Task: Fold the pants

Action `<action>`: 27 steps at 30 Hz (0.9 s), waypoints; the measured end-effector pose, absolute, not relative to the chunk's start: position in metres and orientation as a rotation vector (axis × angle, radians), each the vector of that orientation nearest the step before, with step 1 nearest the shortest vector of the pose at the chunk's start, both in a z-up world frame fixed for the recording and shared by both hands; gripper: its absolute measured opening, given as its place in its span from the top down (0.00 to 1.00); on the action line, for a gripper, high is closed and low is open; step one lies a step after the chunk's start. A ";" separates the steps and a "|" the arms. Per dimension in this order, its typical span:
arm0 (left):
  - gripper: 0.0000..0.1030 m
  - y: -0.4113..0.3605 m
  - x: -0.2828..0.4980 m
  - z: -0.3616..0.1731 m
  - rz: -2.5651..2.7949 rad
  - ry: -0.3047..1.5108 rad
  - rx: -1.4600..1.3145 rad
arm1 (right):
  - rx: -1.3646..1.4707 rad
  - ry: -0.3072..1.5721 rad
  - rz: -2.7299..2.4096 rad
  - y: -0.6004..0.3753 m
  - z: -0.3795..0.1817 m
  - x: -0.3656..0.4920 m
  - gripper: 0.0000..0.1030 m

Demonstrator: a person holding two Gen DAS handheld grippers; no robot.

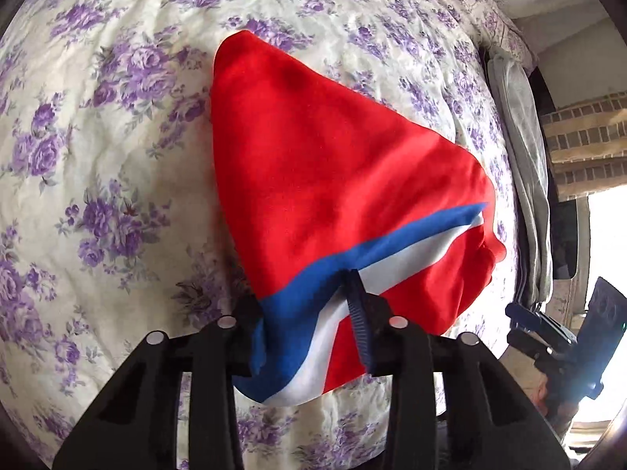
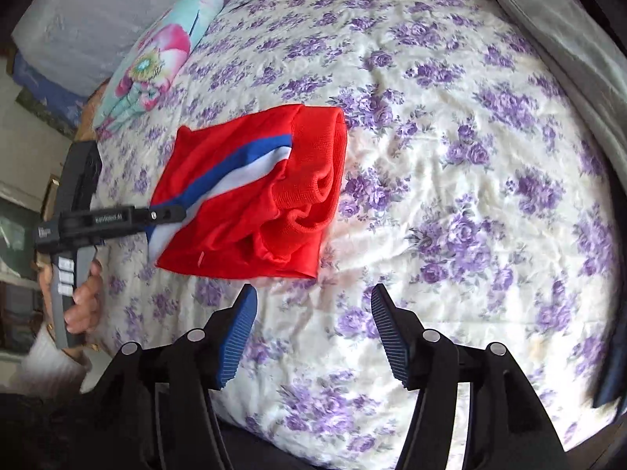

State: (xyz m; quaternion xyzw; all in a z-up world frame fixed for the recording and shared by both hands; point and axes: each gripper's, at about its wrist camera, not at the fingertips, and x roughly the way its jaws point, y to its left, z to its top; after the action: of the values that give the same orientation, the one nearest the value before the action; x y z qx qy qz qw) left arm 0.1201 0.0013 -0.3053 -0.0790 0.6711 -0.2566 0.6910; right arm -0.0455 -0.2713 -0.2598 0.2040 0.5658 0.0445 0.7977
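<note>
Gripping pants (image 1: 345, 180) in L jaws, R gripper (image 2: 313, 333) apart, gaping

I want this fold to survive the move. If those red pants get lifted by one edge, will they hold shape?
Probably not. The pants look soft and floppy, sagging from the left claw. The loose layers would likely slide apart. They seem light on the bedspread.

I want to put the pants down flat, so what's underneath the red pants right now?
Under the red pants lies the purple-flowered bedsheet. The left gripper holds their striped edge. Whatever sits directly beneath the folded cloth is covered.
</note>
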 end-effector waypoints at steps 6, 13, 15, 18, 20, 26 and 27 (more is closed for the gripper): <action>0.70 0.002 0.120 -0.306 -0.569 1.503 -0.174 | 0.697 1.225 0.137 -0.277 -0.300 -0.002 0.33; 0.69 0.012 0.115 -0.312 -0.570 1.504 -0.210 | 0.773 1.319 0.152 -0.269 -0.338 0.022 0.20; 0.69 0.012 0.115 -0.311 -0.572 1.503 -0.211 | 0.783 1.301 0.167 -0.265 -0.337 0.029 0.20; 0.70 0.009 0.112 -0.307 -0.568 1.487 -0.171 | 0.685 1.288 0.174 -0.253 -0.329 0.036 0.62; 0.72 0.002 0.109 -0.300 -0.562 1.468 -0.124 | 0.618 1.276 0.173 -0.248 -0.322 0.037 0.67; 0.78 -0.010 0.107 -0.275 -0.563 1.406 -0.010 | 0.421 1.202 0.158 -0.229 -0.285 0.036 0.71; 0.78 -0.010 0.110 -0.271 -0.566 1.400 -0.011 | 0.411 1.189 0.161 -0.228 -0.279 0.039 0.72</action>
State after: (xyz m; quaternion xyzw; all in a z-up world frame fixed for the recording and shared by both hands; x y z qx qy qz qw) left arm 0.1101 -0.0103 -0.2711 -0.0052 0.6355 -0.2569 0.7281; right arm 0.0390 -0.2275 -0.2787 0.1919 0.5556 0.0754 0.8055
